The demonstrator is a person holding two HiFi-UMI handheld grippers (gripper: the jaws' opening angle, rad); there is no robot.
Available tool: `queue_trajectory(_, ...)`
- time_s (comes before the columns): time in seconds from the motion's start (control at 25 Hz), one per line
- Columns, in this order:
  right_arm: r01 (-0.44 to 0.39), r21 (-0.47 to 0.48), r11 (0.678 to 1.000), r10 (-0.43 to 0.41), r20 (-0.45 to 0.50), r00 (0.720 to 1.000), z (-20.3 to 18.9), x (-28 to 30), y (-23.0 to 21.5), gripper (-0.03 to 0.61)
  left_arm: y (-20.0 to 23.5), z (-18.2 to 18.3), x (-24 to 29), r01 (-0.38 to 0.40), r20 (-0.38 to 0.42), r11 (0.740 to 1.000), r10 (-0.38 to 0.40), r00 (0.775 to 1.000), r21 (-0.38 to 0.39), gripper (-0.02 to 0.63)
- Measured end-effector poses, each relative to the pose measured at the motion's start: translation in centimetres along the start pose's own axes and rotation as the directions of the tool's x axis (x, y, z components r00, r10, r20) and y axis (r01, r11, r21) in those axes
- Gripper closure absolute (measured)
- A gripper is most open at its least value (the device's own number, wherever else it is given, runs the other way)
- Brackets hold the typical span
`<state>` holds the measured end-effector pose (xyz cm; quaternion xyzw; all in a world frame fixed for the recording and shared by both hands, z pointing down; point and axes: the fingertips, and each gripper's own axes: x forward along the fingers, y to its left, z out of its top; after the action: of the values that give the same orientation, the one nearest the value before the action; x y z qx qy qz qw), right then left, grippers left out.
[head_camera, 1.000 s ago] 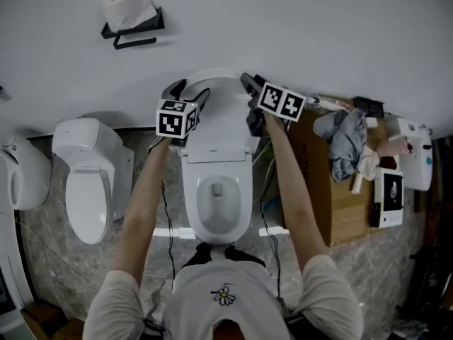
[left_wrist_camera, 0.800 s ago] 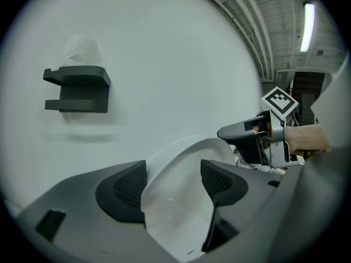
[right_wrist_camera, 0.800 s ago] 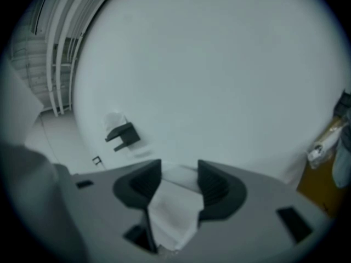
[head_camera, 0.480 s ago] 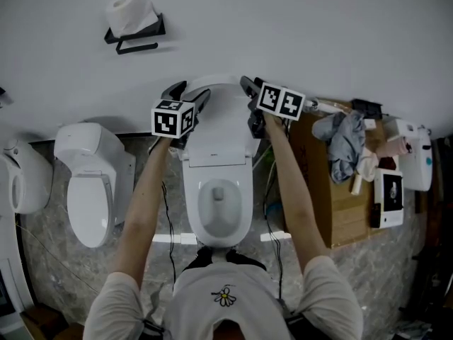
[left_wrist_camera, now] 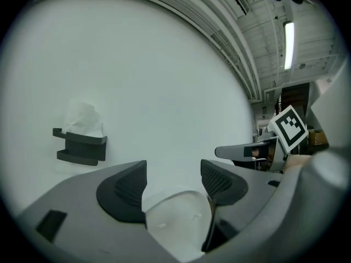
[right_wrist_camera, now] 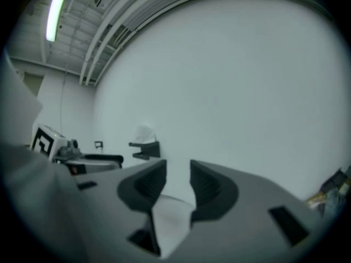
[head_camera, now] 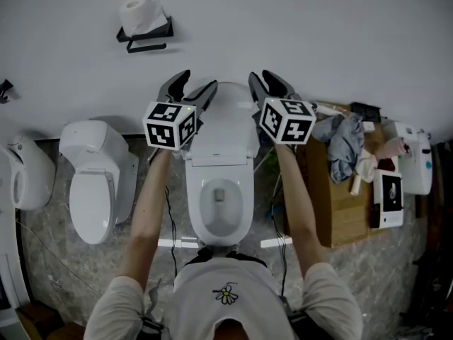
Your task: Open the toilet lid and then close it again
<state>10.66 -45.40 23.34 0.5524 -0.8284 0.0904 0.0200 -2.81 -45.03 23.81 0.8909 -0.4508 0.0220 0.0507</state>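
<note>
The right gripper [right_wrist_camera: 178, 171] has been closing, fingers [right_wrist_camera: 147, 186] apart, toilet lid [right_wrist_camera: 173, 219] edge low between them.

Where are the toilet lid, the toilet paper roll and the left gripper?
toilet lid [head_camera: 224, 119], head view, middle of its face.
toilet paper roll [head_camera: 144, 13], head view, middle of the roll.
left gripper [head_camera: 201, 79], head view, midway between fingertips.

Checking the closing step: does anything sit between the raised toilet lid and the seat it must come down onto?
Nothing visible does. The toilet lid stands upright and the seat below it is bare. The left claw and right claw sit at the lid's two sides, outside its path down.
</note>
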Motion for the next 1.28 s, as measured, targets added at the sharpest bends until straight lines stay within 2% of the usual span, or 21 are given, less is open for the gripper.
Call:
queue_trajectory(0.16,-0.02,-0.055,0.998,0.024,0.065,0.998,1.6,-4.1,2.9,0.434,-2.6,2.1,-3.9,0.002,0.078,1.0,0.0,0.997,-0.022,0.293)
queue_trajectory(0.32,0.005,-0.101,0.995,0.01,0.139,0.99,2.1,-8.8,5.2,0.456,-5.1,3.1,-8.5,-0.032,0.139,0.999,0.036,0.99,-0.031,0.316)
queue_trajectory(0.52,0.068,-0.122,0.99,-0.042,0.206,0.978,1.2,-14.3,7.2,0.487,-7.4,2.7,-14.0,-0.134,0.181,0.991,0.131,0.975,0.009,0.456)
queue_trajectory(0.68,0.094,-0.128,0.987,-0.064,0.224,0.972,-0.3,-17.5,8.8,0.526,-8.1,1.2,-17.3,-0.258,0.194,0.964,0.242,0.951,0.065,0.571)
queue_trajectory(0.72,0.097,-0.123,0.988,-0.067,0.226,0.972,-0.7,-18.1,9.2,0.529,-8.2,0.8,-18.0,-0.285,0.197,0.956,0.266,0.944,0.075,0.582)
queue_trajectory(0.92,0.109,-0.092,0.99,-0.088,0.204,0.975,-3.3,-20.1,9.9,0.542,-9.3,-0.4,-20.3,-0.349,0.2,0.933,0.327,0.924,0.091,0.592)
queue_trajectory(1.28,0.107,-0.078,0.991,-0.095,0.148,0.984,-6.1,-21.9,10.0,0.543,-9.9,-2.3,-22.1,-0.362,0.192,0.929,0.342,0.92,0.074,0.592)
